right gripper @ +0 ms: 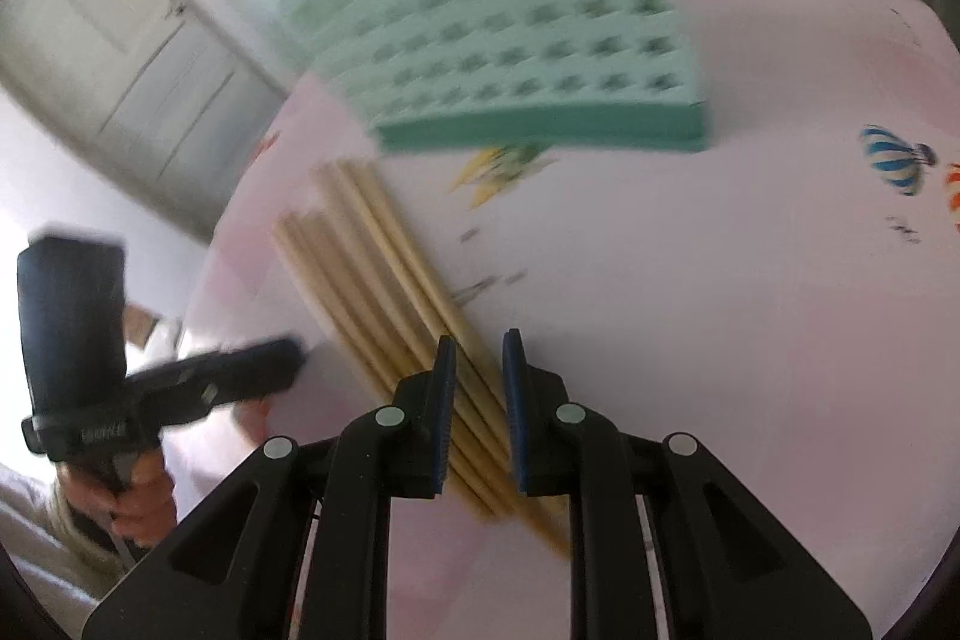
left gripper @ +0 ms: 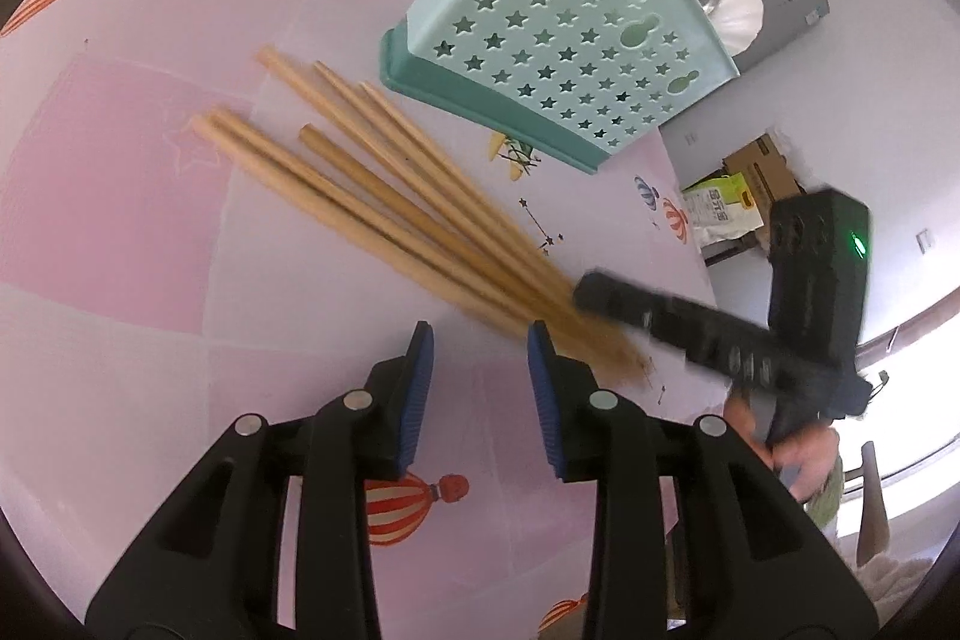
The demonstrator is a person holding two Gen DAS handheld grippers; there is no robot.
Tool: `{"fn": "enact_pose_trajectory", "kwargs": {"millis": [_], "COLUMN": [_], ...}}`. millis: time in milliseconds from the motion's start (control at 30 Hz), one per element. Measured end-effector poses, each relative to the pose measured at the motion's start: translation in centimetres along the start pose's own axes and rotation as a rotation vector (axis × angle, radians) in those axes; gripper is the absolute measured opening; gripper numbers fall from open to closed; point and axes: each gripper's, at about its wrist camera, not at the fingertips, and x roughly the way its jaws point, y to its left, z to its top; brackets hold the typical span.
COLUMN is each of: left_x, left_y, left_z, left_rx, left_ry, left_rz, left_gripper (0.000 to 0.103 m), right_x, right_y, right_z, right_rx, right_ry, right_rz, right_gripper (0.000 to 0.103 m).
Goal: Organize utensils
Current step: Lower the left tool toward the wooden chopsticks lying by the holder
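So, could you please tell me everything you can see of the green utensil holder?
The utensil holder is pale mint plastic on a darker teal base. Its wall is pierced with star-shaped holes and three gourd-shaped slots. It stands on the pink tablecloth beyond the wooden chopsticks, apart from them. Neither tool touches it; its contents are unclear.

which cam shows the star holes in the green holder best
The left wrist view: the pale green plastic holder is sharp there, its star cut-outs and gourd-shaped slots distinct. In the right wrist view the same holder is motion-blurred, the holes reduced to dark smudges.
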Motion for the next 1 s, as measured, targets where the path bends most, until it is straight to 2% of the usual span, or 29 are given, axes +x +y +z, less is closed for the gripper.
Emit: {"fn": "enact_pose_trajectory", "kwargs": {"millis": [100,200,300,367,400,467,633,833,1000], "left_x": [0.2,0.0,-0.3,-0.1,-0.2,0.0,0.2,1.3,1.6], "left_y": [-0.4,-0.9,-1.8,-2.3,-2.4,-2.3,-4.2,-6.2,-5.6], "left_z": [-0.1,-0.4,-1.2,-1.7,-2.0,-2.7,-4.5,-5.2,-3.9], "left_rx": [-0.010,0.004,0.055,0.080,0.082,0.062,0.129,0.206,0.187], "left_ry": [0.009,0.013,0.008,0.023,0.030,0.071,0.114,0.122,0.074], "left_rz": [0.017,0.053,0.110,0.127,0.124,0.078,0.069,0.076,0.116], "left_gripper": [0.031,0.031,0.027,0.019,0.014,0.012,0.010,0.010,0.004], "right_x": [0.2,1.0,0.9,1.1,1.2,0.8,-0.5,-1.5,-1.9], "right_y": [1.8,3.8,4.7,5.2,5.3,5.1,4.8,3.8,2.2], "right_z": [-1.4,-2.7,-3.9,-4.7,-5.2,-6.3,-9.3,-10.1,-8.6], "right_rx": [-0.023,-0.011,0.016,0.046,0.064,0.112,0.205,0.263,0.285], "right_ry": [0.030,0.051,0.055,0.057,0.055,0.059,0.044,0.007,-0.052], "right_rz": [0.032,0.066,0.085,0.091,0.098,0.126,0.133,0.099,0.022], "right_gripper": [0.016,0.012,0.011,0.009,0.008,0.007,0.007,0.007,0.007]}}
